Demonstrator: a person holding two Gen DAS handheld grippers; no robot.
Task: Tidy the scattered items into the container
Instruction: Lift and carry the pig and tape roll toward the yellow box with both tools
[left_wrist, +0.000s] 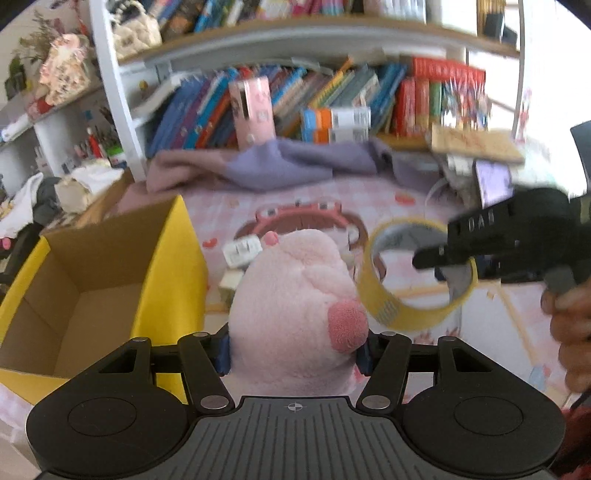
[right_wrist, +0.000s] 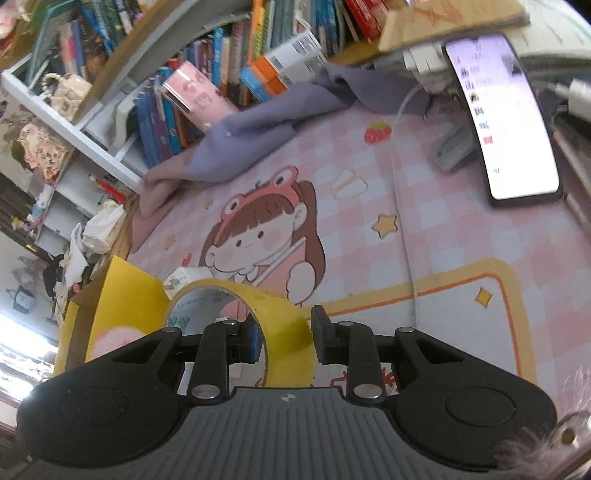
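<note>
Left gripper (left_wrist: 293, 350) is clamping the pink plush toy (left_wrist: 295, 295) beside the yellow box (left_wrist: 162, 258); right gripper (right_wrist: 284, 339) is pinching the tape roll's (right_wrist: 280, 314) wall above the mat (right_wrist: 443, 229)

White bookshelf (left_wrist: 118, 96) crammed with books (left_wrist: 332, 99); pink cartoon tablecloth (right_wrist: 443, 236); daylight.

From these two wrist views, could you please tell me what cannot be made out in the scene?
- Yellow box floor: left wrist view, cut off by the near wall and the gripper body.
- Small packets on the mat: left wrist view, partly hidden behind the pink plush toy, labels blurred.
- Phone text: right wrist view, too small.
- Tape roll lower edge: right wrist view, hidden by the right gripper.
</note>
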